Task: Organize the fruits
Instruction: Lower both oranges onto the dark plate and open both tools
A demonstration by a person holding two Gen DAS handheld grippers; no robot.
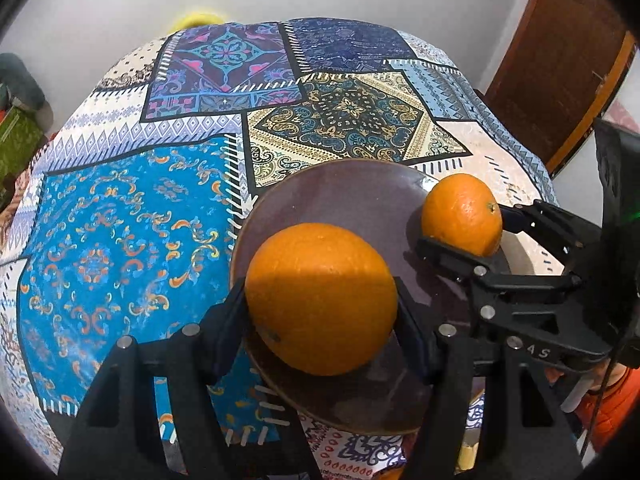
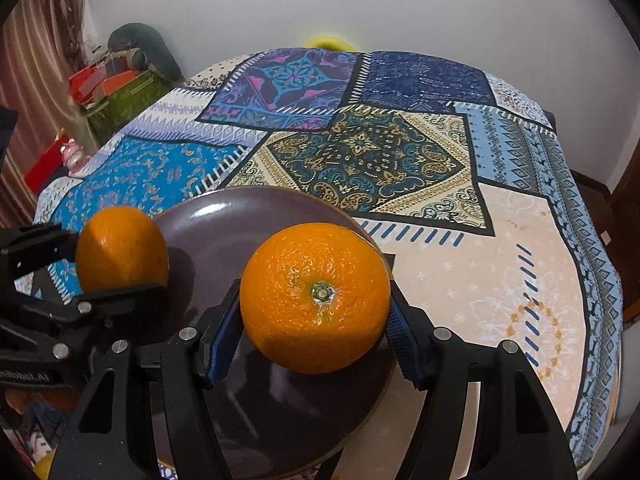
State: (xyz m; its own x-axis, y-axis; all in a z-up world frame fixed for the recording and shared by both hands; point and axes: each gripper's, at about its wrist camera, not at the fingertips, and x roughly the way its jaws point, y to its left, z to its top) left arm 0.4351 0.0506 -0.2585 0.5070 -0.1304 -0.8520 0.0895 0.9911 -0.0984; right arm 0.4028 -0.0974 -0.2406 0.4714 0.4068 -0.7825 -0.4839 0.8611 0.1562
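— What does the left gripper [image 1: 322, 312] have?

— An orange [image 1: 320, 298], round with a finely pitted, glossy peel, sits between its two black fingers; the pads press on both flanks, so the jaws stand about half open and clamped on the fruit. It hangs over the near part of a plate [image 1: 360, 196].

— And the right gripper [image 2: 316, 316]?

— The same: a second orange [image 2: 315, 298], its green stem button facing the camera, is pinched between blue ribbed pads [image 2: 222, 344] (the ribbing shows clearly on both sides). It too is over the plate, toward the right rim.

— What is the plate like?

— Round, shallow, dark brownish-purple, with a smooth glazed sheen. In the left wrist view the second orange appears at the plate's far right edge, with the right gripper's fingers around it.

— Beyond that?

— A tablecloth [image 1: 120, 240] of printed patchwork panels: blue scrollwork, cream-and-teal paisley, navy, purple florals. It drapes over a table. Behind is a plain pale wall [image 2: 440, 12].
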